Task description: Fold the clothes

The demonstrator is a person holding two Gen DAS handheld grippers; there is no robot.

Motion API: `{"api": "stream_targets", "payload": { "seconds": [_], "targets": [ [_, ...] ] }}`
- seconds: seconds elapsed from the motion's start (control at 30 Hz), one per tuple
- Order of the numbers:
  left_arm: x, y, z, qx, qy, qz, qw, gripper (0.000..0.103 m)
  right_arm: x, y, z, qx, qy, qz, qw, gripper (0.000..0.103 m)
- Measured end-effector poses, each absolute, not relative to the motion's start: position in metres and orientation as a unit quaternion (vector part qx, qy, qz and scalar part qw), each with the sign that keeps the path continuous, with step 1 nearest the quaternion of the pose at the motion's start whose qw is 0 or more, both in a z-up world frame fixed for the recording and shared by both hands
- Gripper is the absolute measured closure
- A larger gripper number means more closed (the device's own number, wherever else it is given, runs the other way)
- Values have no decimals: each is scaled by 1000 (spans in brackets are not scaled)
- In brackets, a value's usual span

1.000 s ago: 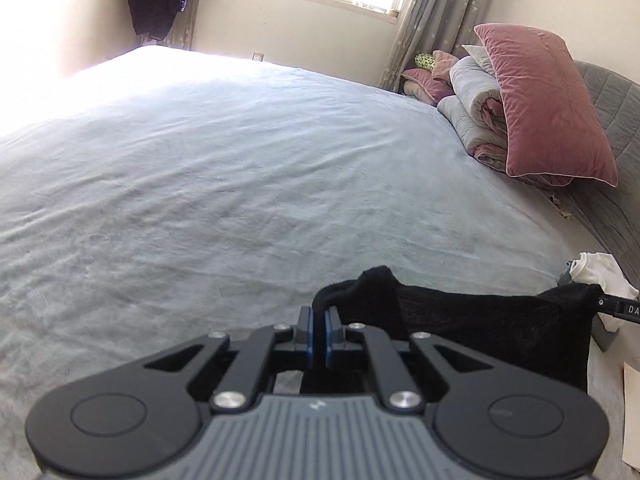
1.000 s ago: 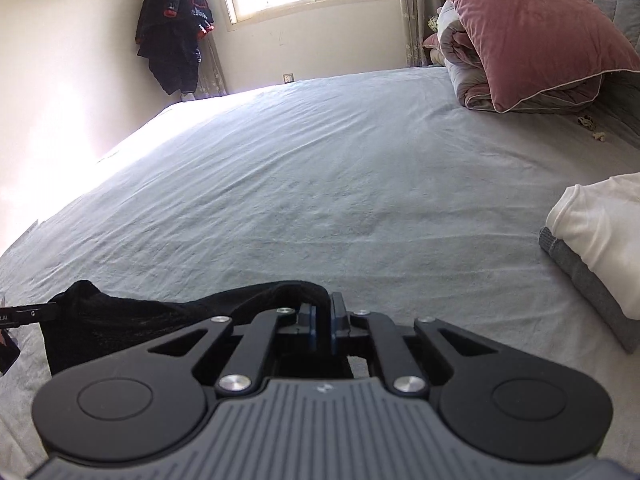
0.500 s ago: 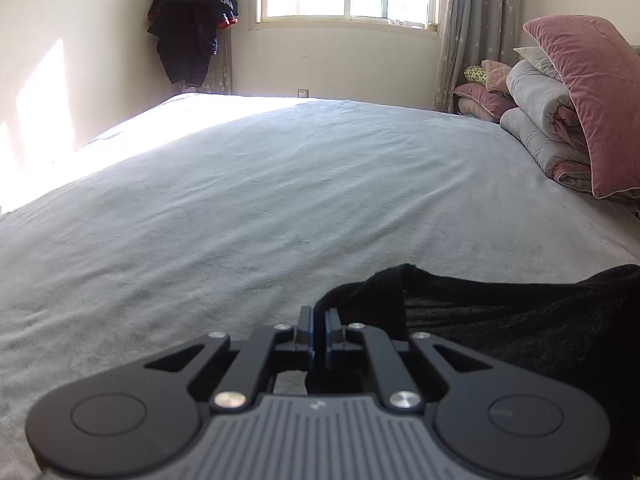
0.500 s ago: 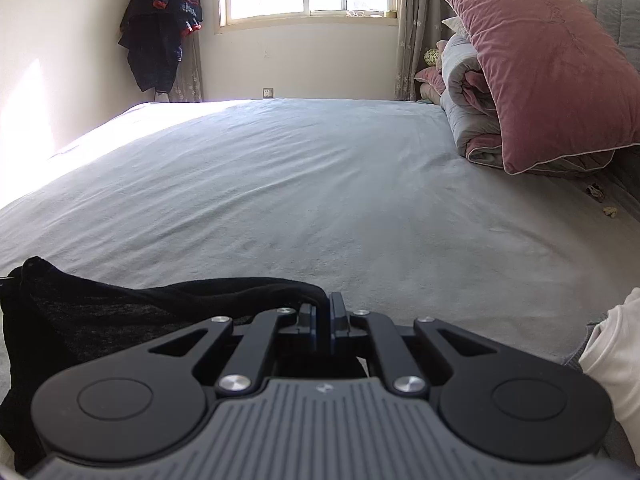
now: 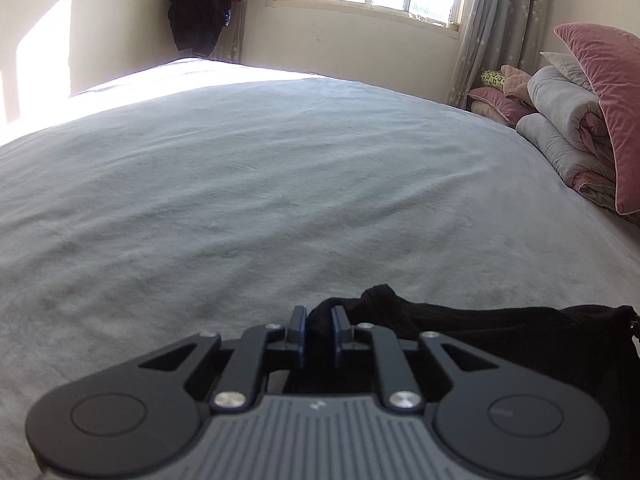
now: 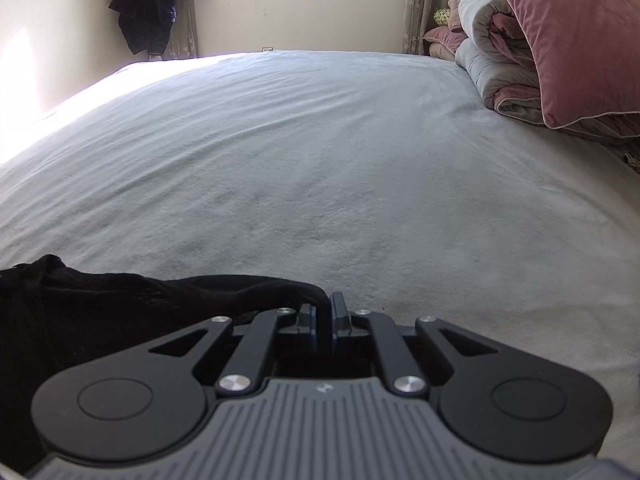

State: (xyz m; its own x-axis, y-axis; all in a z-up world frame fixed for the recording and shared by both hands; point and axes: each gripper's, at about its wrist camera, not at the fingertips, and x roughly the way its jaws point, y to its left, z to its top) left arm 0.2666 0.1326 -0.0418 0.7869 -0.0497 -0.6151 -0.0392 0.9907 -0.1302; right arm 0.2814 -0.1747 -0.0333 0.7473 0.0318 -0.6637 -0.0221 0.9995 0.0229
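On the bed's (image 5: 280, 184) near edge, the black garment (image 5: 500, 340) lies stretched between the two grippers. Left gripper (image 5: 319, 322) is opening, a bunched corner sitting loose between its fingers (image 5: 297, 326). Right gripper (image 6: 323, 318) is opening too, the cloth's edge running to its left finger; whether it is clear yet I cannot tell. By my reading, one fold is being laid down; smoothing and further folds are left.

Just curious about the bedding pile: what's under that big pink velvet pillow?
The pink velvet pillow leans on a rolled grey quilt with pink lining. Whatever lies behind or beneath that roll is covered.
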Motion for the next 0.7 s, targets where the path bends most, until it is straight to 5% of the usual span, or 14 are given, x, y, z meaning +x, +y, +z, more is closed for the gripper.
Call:
{"api": "stream_targets", "payload": {
  "seconds": [0.07, 0.2, 0.7],
  "targets": [
    [263, 133, -39, -68, 325, -9, 943, 72, 279, -176, -32, 11, 357, 16, 934, 86],
    [252, 135, -30, -63, 333, -20, 941, 62, 268, -180, -24, 24, 355, 16, 934, 58],
    [146, 134, -1, -124, 423, -45, 896, 49, 159, -201, 5, 69, 384, 60, 919, 58]
  ]
}}
